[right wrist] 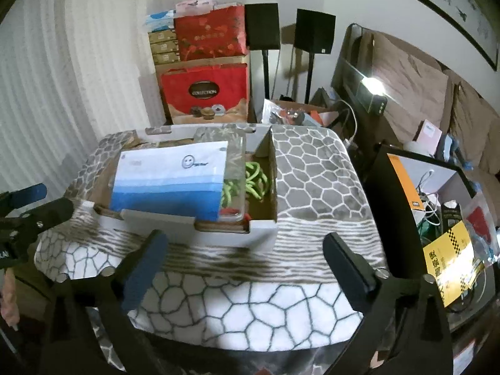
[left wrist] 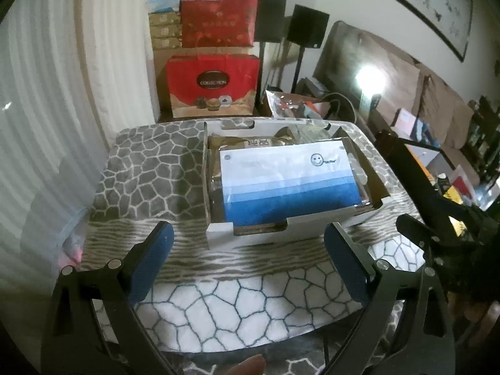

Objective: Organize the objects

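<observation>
one cardboard box (right wrist: pixel 262 234), one blue-white packet (right wrist: pixel 168 181) inside, two grippers, two black speakers, two red gift bags, one patterned cloth (right wrist: pixel 312 172).

Blue-white packet (right wrist: pixel 170 184) lies in cardboard box (right wrist: pixel 262 234); right gripper (right wrist: pixel 247 262) gapes empty.

White vertical blinds (left wrist: pixel 47 118) left, brown sofa (left wrist: pixel 437 100) right, framed painting (left wrist: pixel 422 6) above.

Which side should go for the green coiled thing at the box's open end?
Right, probably. The green coil shows only in the right wrist view, just left of the right gripper. From the left gripper, the blue-and-white pack hides that end of the cardboard box. Both jaws are open and empty.
</observation>
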Motion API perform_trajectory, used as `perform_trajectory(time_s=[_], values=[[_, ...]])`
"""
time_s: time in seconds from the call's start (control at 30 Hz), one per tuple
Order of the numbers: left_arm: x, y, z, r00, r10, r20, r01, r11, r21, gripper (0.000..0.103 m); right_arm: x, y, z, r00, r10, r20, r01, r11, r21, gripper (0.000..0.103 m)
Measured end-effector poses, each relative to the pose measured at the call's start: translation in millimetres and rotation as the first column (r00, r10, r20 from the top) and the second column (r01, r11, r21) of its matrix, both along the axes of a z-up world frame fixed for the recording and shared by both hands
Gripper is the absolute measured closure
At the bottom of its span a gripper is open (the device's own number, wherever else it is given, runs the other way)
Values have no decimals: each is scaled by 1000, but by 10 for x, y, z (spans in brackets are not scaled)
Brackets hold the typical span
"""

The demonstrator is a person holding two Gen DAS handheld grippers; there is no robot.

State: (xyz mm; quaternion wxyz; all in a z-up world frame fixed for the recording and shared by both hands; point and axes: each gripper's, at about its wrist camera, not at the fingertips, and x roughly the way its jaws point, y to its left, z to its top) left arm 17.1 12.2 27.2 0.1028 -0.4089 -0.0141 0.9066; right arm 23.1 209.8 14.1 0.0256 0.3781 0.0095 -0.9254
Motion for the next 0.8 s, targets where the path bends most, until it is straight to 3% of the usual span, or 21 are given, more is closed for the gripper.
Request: perform_trajectory(time_s=[0.17,0.23,0.27,0.37,0.8], values=[[46,-6,-16,1000,27,6,-27,999,20,6,81,-74,-36,1000,-16,0,16,1000,-1,1],[66,-13,-30,999,46,-1,-46,999,11,6,99,-85,-44,1000,-28,-2,28,1000,0,1],[76,-11,-34,998,57,-5,-57,998,3,0,115,-78,-43,1000,-31,-6,31,1000,0,1],[106,-28,-41,996,88,-22,-88,996,-9,0,129,-79,-43,999,-40,-8,40,999,0,1],[105,-26,-88,994,105,-13,-105,994,-25,0,122,-80,-63,998,-67,-8,67,998,3,1]])
